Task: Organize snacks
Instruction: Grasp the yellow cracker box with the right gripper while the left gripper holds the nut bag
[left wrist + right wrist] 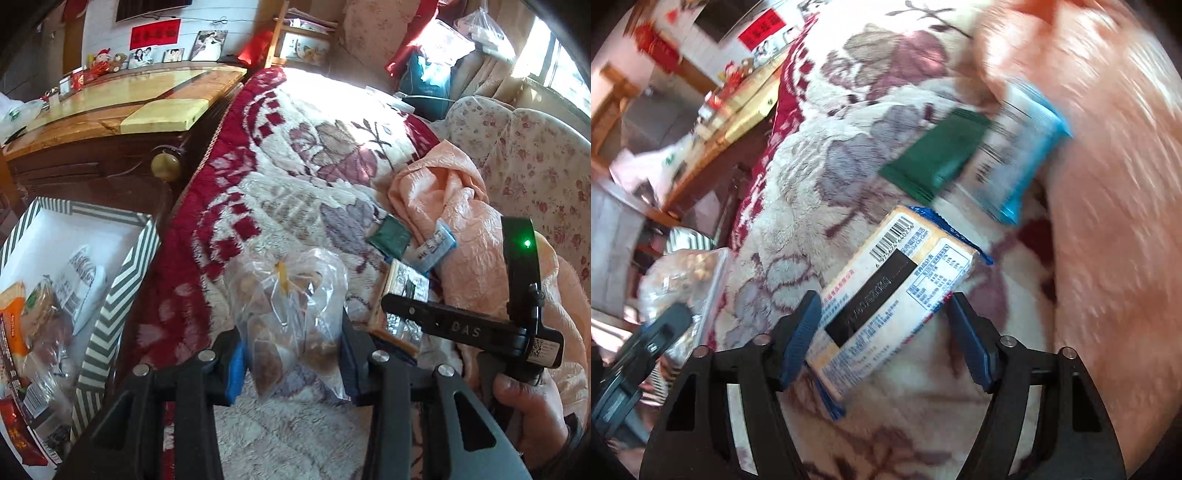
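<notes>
Grey-and-white striped cardboard box (110, 314), seen by the left wrist only, holds assorted snack packets; left gripper (291, 363) clamps a clear plastic snack bag (288, 314) above the floral fleece blanket (295, 155); right gripper (882, 332), spread wide, straddles without touching a cream barcoded biscuit packet (897, 291).

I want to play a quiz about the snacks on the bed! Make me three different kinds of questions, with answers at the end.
1. True or false: the left gripper holds a clear bag of snacks between its fingers.
2. Which packet lies between the right gripper's open fingers? A) the green packet B) the cracker pack with the barcode C) the blue-edged packet
3. Fill in: the striped box with snacks already inside stands beside the bed, on the ____ side of the left wrist view.

Key: 1 true; 2 B; 3 left.
</notes>
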### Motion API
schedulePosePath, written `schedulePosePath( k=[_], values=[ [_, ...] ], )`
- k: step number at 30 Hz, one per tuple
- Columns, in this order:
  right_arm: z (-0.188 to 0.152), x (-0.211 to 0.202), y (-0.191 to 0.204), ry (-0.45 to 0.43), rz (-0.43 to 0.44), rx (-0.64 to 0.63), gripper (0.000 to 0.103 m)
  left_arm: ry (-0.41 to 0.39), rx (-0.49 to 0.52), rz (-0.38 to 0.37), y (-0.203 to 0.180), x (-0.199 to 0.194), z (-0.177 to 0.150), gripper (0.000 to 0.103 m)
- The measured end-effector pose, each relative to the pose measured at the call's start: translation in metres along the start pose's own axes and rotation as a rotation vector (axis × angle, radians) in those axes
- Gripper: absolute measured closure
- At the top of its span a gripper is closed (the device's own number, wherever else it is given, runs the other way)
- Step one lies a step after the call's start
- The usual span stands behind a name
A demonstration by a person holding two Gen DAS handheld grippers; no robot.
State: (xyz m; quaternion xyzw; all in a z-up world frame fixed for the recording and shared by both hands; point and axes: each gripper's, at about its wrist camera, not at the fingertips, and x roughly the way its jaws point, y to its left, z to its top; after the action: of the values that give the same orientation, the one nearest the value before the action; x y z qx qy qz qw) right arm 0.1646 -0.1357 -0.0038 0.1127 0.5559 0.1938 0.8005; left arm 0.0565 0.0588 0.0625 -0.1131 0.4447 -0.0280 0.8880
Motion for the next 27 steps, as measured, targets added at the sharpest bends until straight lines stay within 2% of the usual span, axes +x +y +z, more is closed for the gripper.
schedulePosePath(
  k=[5,9,11,15,19,27],
  values=[
    [0.005,0.007,0.014,-0.028,-0.091,0.026,0.026,-0.002,-0.011,-0.002,0.003,0.007,-0.003,0.059],
    [0.002,0.021,0.033,-0.013,-0.188,-0.093,0.021,0.009,-0.004,-0.006,0.004,0.008,-0.007,0.059],
    [-0.004,0.020,0.037,-0.022,-0.172,-0.189,0.025,0.013,-0.011,-0.010,0.007,0.008,-0.008,0.059],
    [-0.014,0.006,0.023,-0.019,-0.114,-0.228,0.041,0.012,-0.041,-0.017,0.013,0.005,-0.009,0.059],
    [-0.027,-0.015,0.005,-0.039,-0.052,-0.204,0.044,0.006,-0.043,-0.006,0.012,0.000,-0.011,0.059],
    [-0.049,-0.051,0.020,-0.071,-0.007,-0.267,0.046,-0.007,-0.041,0.016,0.008,-0.021,-0.022,0.059]
  ],
)
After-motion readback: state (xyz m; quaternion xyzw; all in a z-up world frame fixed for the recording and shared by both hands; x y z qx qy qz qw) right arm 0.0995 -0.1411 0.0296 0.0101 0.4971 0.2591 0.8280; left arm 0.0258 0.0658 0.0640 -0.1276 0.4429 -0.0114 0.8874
